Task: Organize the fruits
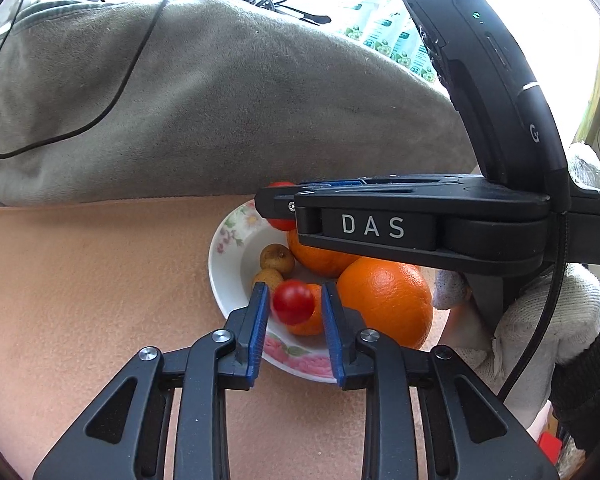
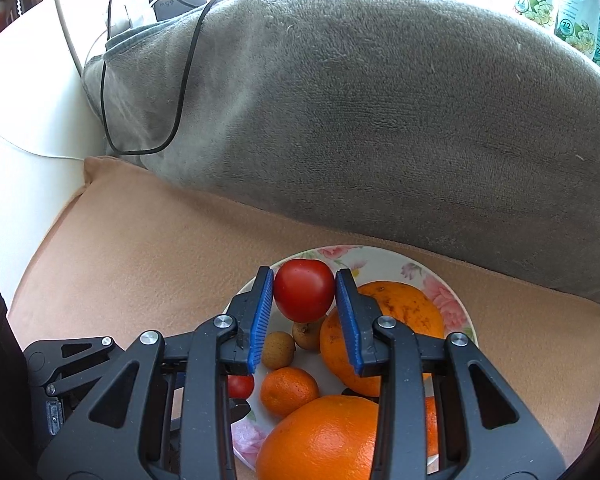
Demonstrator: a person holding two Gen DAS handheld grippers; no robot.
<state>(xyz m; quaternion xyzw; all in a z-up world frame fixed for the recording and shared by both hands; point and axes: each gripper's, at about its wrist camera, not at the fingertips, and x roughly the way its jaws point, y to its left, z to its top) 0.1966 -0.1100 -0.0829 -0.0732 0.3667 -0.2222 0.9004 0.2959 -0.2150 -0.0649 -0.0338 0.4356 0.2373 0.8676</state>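
Two tomatoes are set into a floral bowl (image 2: 452, 300) of oranges. The right hand-held gripper (image 2: 305, 294) appears clamped on a tomato (image 2: 304, 290); the left hand-held gripper (image 1: 294, 306) stands slightly parted around a small tomato (image 1: 293, 301). Each fruit is best lowered into a free gap before release.

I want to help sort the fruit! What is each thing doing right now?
Left gripper: open, small tomato untouched between its pads.
Right gripper: shut on the big tomato.
Plate: upright on the cloth, holding fruit.
Oranges: resting in the plate.
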